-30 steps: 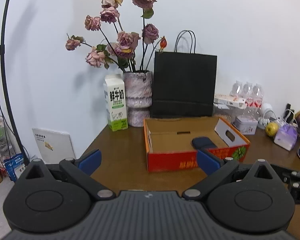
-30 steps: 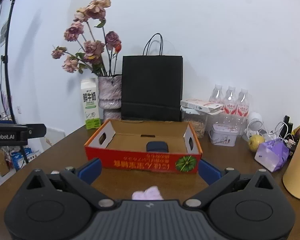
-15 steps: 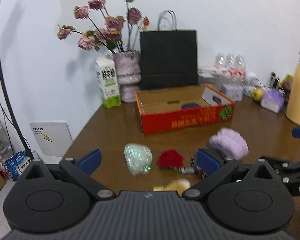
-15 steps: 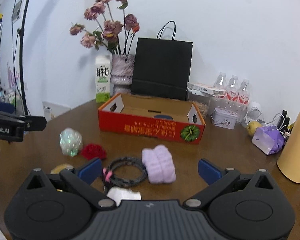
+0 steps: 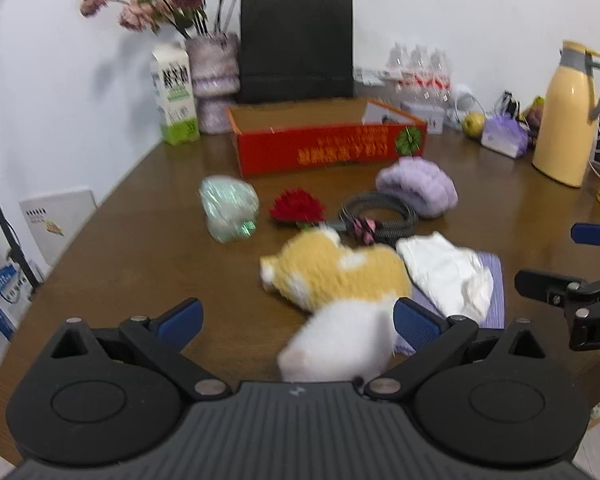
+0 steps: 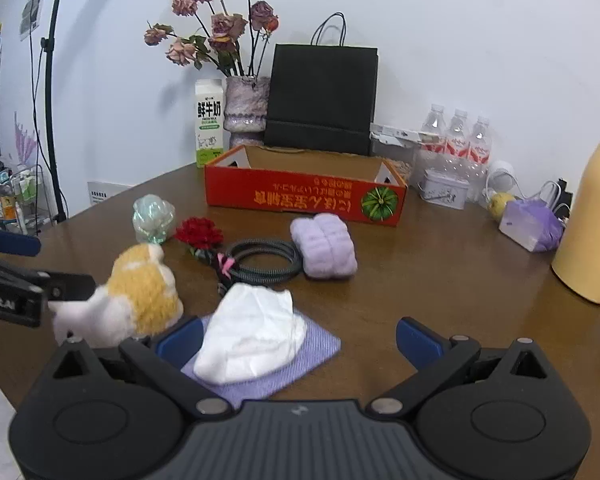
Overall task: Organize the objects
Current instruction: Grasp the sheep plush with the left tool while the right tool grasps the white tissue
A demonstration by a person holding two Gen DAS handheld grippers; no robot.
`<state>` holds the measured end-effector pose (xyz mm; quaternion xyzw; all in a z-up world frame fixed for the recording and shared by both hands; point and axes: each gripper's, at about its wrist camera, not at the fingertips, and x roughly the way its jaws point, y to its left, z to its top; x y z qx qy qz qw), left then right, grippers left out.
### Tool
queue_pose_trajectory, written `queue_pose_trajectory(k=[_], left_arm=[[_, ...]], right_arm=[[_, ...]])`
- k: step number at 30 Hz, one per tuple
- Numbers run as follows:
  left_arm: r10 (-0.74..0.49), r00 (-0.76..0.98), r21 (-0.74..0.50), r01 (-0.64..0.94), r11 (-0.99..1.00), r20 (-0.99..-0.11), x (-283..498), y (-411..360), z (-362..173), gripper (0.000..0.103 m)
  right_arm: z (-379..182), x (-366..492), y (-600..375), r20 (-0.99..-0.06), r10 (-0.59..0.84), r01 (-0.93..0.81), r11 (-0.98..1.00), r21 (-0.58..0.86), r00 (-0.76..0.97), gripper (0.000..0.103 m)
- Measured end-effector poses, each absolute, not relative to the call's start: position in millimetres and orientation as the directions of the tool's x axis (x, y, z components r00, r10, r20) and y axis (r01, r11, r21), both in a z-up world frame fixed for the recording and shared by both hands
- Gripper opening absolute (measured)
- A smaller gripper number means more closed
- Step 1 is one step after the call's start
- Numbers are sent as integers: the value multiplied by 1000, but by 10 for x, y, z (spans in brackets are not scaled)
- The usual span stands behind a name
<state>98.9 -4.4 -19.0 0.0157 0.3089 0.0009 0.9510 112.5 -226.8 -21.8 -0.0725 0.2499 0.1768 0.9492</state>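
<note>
We hold our left gripper (image 5: 296,316) with its jaws spread wide and nothing between them, low over the yellow-and-white plush toy (image 5: 336,268) on the brown table (image 5: 140,248). Our right gripper (image 6: 296,340) is likewise wide apart and grips nothing, above the white cloth (image 6: 256,336) lying on a purple mat (image 6: 316,350). Farther back lie a cable coil (image 6: 266,262), purple towel roll (image 6: 326,246), red flower (image 6: 199,233) and the red box (image 6: 304,196).
</note>
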Motion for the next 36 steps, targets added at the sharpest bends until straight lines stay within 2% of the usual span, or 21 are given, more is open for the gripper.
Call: queue_pose_trajectory(k=[12,14,16,17,19,30,33,36], left_arm=[[-46,818,-39,29,999,-574,1192,-87,-565,103],[-70,821,-70,36,997,-566,1200,-70,-582,92],[-98,822,-99,51,994,-560,1193,-65,-597,64],[-112,820,-113,58,992,-562,1193,-66,-609,57],[-98,830,-108,46,993,-550,1169,-80,-620,53],[16,869,-68,-57,996,-494,1081,132,-545,52],[43,867,-64,-86,994,-496,1122,210,-541,52],[64,866,-58,-107,993,-496,1163,254,-553,52]], right_arm=[[-399,1099,-2317,-498,320,-367,930,3,806,103],[-423,1121,-2309,-502,323,-370,929,6,802,103],[-443,1149,-2298,-506,325,-372,928,8,799,103],[-455,1169,-2298,-508,327,-374,927,10,797,103],[-481,1205,-2287,-513,329,-375,927,15,793,103],[-529,1410,-2002,-542,344,-422,906,-22,767,103],[-543,1517,-1877,-565,341,-439,897,-41,751,101],[-582,1649,-1790,-598,334,-441,897,-37,729,94]])
